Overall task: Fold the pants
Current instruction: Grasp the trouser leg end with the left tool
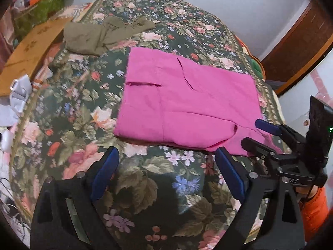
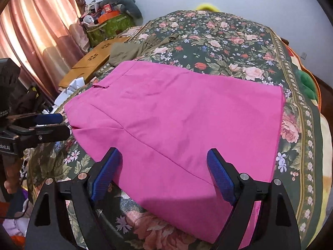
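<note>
pink folded pants point(image 2: 177, 125) lie between the right gripper's point(image 2: 164, 175) spread fingers point(image 2: 220, 177).

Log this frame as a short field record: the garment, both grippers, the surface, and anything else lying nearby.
garment: pink pants, folded into a flat rectangle
surface: floral bedspread
left gripper: open, over bare bedspread just short of the pants' near edge, holding nothing
right gripper: open, above the pants' near part, holding nothing
other garment: olive pants, crumpled, beyond the pink pair
fold status: appears folded
</note>
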Available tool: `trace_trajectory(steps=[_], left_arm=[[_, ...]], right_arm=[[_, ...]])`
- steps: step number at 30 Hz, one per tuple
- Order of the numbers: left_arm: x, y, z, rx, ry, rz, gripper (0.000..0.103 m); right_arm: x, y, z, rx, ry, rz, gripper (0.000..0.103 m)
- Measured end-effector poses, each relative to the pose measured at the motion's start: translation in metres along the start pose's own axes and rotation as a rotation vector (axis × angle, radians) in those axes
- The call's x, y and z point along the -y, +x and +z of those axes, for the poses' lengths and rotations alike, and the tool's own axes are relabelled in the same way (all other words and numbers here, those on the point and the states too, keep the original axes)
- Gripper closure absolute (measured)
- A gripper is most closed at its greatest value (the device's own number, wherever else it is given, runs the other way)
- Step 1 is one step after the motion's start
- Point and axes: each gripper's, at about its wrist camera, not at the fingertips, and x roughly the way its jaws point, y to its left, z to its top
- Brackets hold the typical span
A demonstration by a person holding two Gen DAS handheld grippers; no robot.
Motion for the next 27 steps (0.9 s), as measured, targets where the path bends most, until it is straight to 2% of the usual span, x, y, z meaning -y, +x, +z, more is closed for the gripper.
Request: trace_trajectory(steps=[6, 9, 14, 16, 23, 27], left_arm=[[-0.003, 0.002, 0.007, -0.021, -0.080, -0.137, 0.009], [-0.003, 0.007, 0.015, -0.048, -0.111, -0.231, 0.008], [-0.020, 0.020, 0.029, -0.068, -0.225, -0.340, 0.005], [-0.026, 0.024, 0.035, -0.074, -0.269, -0.364, 0.005], [-0.027, 0.029, 0.042, -0.074, -0.336, -0.356, 0.006], [-0.032, 0.036, 0.048, -0.075, -0.400, -0.384, 0.006]], right_arm=[[-0.001, 0.000, -0.002, 0.006, 0.002, 0.005, 0.020], [0.000, 0.000, -0.003, 0.005, 0.009, 0.014, 0.020], [0.000, 0.001, -0.003, 0.005, 0.011, 0.021, 0.020], [-0.001, 0.001, -0.003, 0.004, 0.009, 0.024, 0.020], [0.006, 0.003, -0.004, -0.006, 0.045, 0.065, 0.020], [0.007, 0.003, -0.006, -0.007, 0.061, 0.073, 0.020]])
